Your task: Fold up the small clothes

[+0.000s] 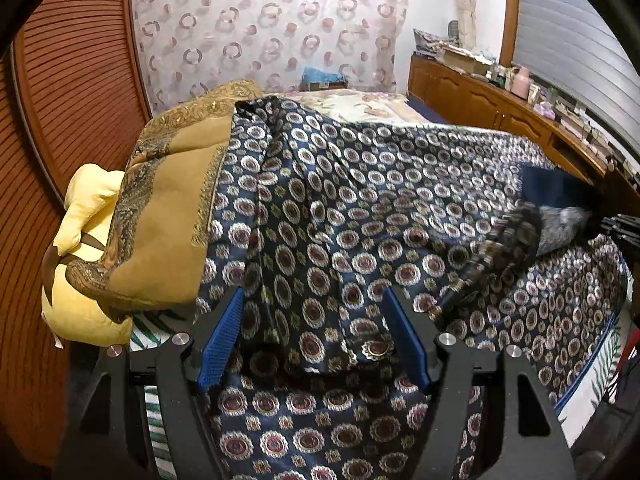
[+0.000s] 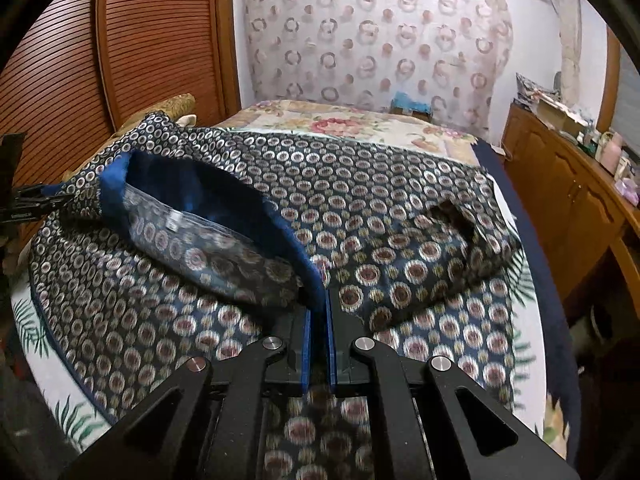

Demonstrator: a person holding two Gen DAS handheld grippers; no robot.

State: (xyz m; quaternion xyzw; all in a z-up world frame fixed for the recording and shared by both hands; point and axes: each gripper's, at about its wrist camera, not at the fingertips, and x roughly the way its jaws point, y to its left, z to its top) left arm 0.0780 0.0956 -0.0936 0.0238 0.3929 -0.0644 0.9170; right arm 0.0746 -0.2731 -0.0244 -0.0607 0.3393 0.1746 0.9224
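Navy silk-like shirt [image 1: 360, 184] w/ round medallion print lies spread over the bed [image 2: 360, 120], covering most of the near half. Its neck opening, edged in bright blue, gapes w/ a small white label inside.

Right gripper [image 2: 319, 312]: fingers [image 2: 306, 344] nearly together, pinching the blue collar [image 2: 308, 248] edge between the blue pads; the collar band runs up and left from the grip. In the left wrist view that gripper [image 1: 616, 228] shows only at the right edge as a dark, blurred shape by the lifted collar.

Left gripper [image 1: 314, 328]: fingers [image 1: 222, 340] stand wide apart, a fold of the shirt's cloth lying between them, pads not pressing on it as far as I can see. It sits low over the near left part of the shirt.

One sleeve [image 2: 452, 248] lies folded across the body toward the right, cuff opening dark.

Left of the shirt: a tan blanket [image 1: 168, 208] w/ paisley border, stacked on a yellow pillow [image 1: 88, 240]. Floral bedspread shows beyond the shirt. Wooden slatted door [image 1: 72, 80] at left, ring-pattern curtain [image 2: 372, 40] behind the bed, wooden cabinet [image 2: 568, 200] w/ clutter along the right.
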